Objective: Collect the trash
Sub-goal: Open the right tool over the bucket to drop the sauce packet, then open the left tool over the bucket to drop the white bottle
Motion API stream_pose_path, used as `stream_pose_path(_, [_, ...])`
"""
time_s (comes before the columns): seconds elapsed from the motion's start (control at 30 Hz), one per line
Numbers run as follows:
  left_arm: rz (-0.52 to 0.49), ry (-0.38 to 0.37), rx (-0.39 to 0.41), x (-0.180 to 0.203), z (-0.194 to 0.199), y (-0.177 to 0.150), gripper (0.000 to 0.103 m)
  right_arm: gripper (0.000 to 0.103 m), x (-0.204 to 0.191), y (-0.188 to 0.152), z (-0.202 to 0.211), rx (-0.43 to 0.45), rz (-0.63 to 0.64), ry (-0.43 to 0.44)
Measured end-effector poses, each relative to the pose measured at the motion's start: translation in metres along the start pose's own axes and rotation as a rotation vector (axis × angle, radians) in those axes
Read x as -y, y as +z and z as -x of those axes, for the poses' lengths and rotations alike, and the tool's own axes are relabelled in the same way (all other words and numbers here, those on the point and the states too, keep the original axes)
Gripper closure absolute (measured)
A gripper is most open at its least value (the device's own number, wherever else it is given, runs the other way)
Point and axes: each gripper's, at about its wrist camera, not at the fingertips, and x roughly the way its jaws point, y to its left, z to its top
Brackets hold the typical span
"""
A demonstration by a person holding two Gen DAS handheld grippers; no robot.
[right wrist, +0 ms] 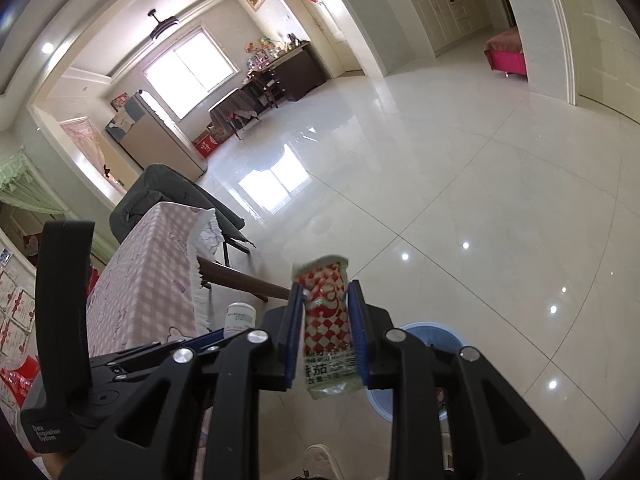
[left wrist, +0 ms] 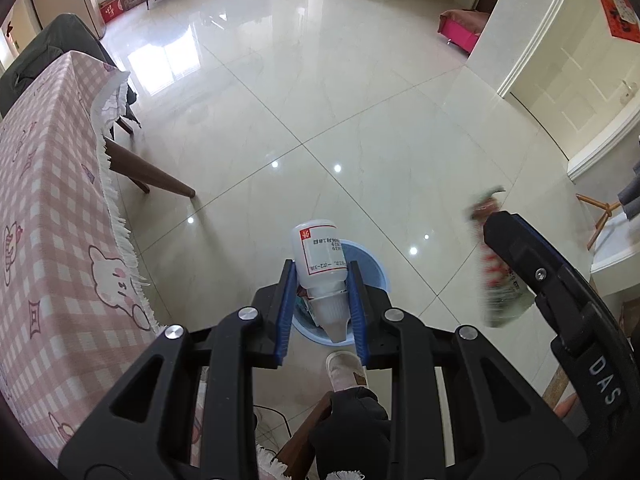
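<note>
While over blue bin (left wrist: 376, 268): left gripper (left wrist: 320, 312) clamps white bottle (left wrist: 320, 258) directly above bin; right gripper (right wrist: 325, 332) holds red-checked sachet (right wrist: 326, 316) beside bin. Some trash already inside; both drops pending.

My right gripper (right wrist: 325, 320) pointed down across the tiled floor (right wrist: 460, 200), its blue pads on either side of a red-and-white checked sauce packet (right wrist: 327, 328) that stood upright between them, whether still pinched I could not tell. Just right of the packet and lower sat the blue bin (right wrist: 436, 334), partly behind my claw. Left of the packet, the left gripper (right wrist: 236, 330) carried a white bottle (right wrist: 240, 318), beside the pink checked tablecloth (right wrist: 148, 280).
</note>
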Motion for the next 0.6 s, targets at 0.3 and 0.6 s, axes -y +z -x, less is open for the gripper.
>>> stream_pose_path(0.3, [-0.008,-0.007,-0.02,0.003,-0.012,0.003,0.077,0.064,0.003,-0.004,-0.009,-0.009,0.002,-0.021])
stream_pose_path(0.6, [-0.024,-0.013,-0.013,0.01,-0.014,0.007,0.077,0.063,0.001,-0.002,0.0,0.026,0.013,-0.056])
